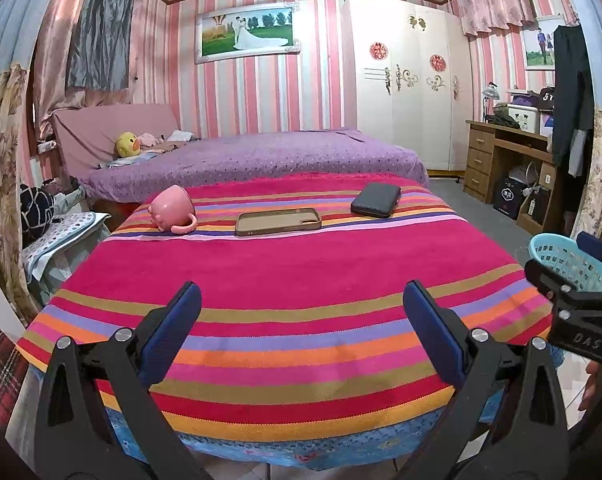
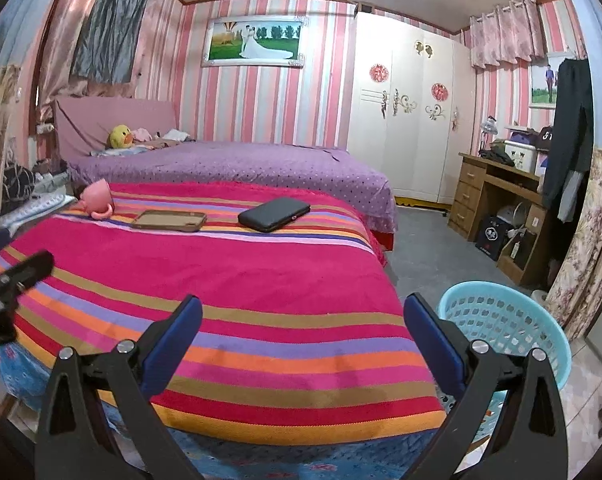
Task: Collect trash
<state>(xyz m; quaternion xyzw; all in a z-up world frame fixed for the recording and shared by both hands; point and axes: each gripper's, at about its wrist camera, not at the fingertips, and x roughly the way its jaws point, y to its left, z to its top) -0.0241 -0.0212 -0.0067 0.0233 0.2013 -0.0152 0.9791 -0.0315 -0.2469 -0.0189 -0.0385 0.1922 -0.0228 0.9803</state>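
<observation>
- The left gripper [image 1: 302, 322] hangs over the near end of the striped cloth [image 1: 285, 280], fingers wide apart and holding nothing.
- The right gripper [image 2: 303, 334] hangs over the cloth's near right corner, fingers likewise spread and empty.
- At the cloth's far end lie a pink cup [image 1: 172, 209] tipped on its side, a brown phone case [image 1: 278, 221] and a dark wallet [image 1: 375, 200], left to right.
- The right view shows the whole blue basket [image 2: 505, 332] on the floor just right of the cloth; the left view catches only its rim [image 1: 569, 262], behind the right gripper's body.
- No trash is discernible on the cloth in either view.
</observation>
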